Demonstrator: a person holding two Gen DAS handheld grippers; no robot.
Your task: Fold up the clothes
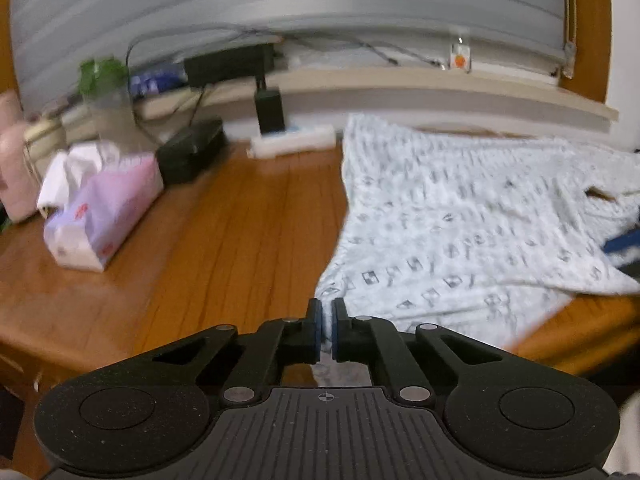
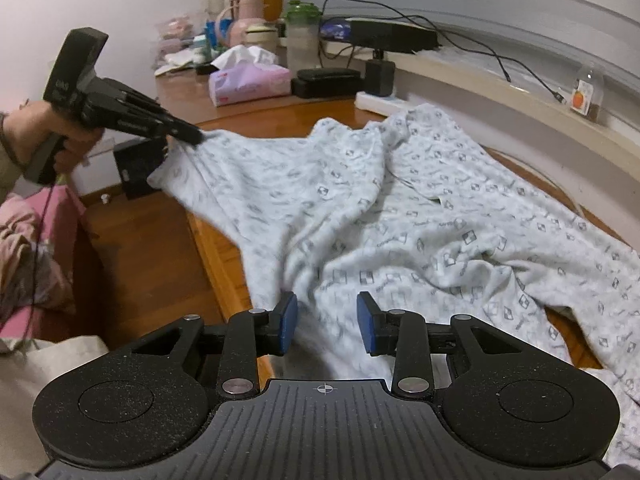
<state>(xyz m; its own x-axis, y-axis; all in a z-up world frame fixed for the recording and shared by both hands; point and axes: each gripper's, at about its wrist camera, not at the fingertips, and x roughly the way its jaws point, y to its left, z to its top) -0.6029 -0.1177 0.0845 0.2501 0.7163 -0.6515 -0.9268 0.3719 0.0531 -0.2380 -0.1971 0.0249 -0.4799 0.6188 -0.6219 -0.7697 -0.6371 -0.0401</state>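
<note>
Garment (image 2: 400, 216): pale printed cotton piece, small grey square motifs all over, spread rumpled across the right part of the wooden table (image 1: 224, 236). One edge trails off the table's near left side; the far end lies just beside a white power strip (image 1: 294, 142).

Left claw (image 1: 327, 330): blue pads drawn together, clamped on a thin fold of the garment at its near left corner. In the right wrist view the same claw (image 2: 196, 135) sits at the far left, gripped by a hand (image 2: 48, 136), with the cloth pulled up into a taut ridge from its tip.

Right claw (image 2: 327, 322): blue pads apart, garment fabric lying in the gap between them; whether either pad presses on it cannot be told.

Table, left part: pink tissue pack (image 1: 102, 216) with white tissue pulled out of its top; black case (image 1: 190, 150) beyond it; black adapter (image 1: 270, 110) plugged upright into the power strip.

Window ledge, far: black box (image 2: 392, 36) with trailing cables; clear shaker bottle with green lid (image 2: 302, 36); small bottle with an orange label (image 2: 586, 94) at the right end.

Floor, left of the table: pink cloth heap (image 2: 28, 240).
</note>
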